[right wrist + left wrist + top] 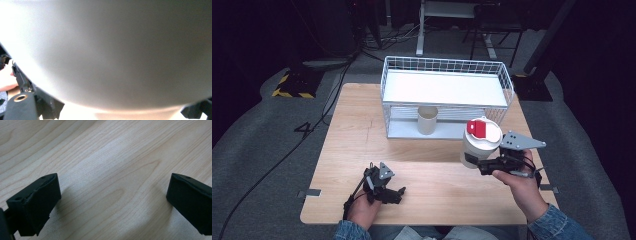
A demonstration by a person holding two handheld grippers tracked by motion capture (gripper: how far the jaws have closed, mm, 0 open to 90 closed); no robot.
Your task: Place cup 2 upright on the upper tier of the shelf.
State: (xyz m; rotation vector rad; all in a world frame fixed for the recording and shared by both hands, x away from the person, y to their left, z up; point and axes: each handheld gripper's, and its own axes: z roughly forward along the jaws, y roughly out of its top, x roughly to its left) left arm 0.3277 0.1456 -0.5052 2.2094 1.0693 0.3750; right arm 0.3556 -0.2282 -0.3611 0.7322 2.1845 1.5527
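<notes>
A white cup [479,147] with a white and red lid [478,129] hangs above the right side of the wooden table [357,145]. My right gripper [481,165] is shut on its lower wall, and a hand grips the tool from behind. In the right gripper view the cup's pale wall [112,50] looms blurred, very close to the lens, with one black fingertip [22,107] at the bottom left. My left gripper [398,192] rests low at the table's near left. Its fingers [35,205] stand wide apart over bare wood, holding nothing.
A white wire rack [447,65] with a flat white top shelf stands at the table's far side. A beige cup [427,120] stands upright on its lower level. Cables and dark stands lie on the grey floor beyond.
</notes>
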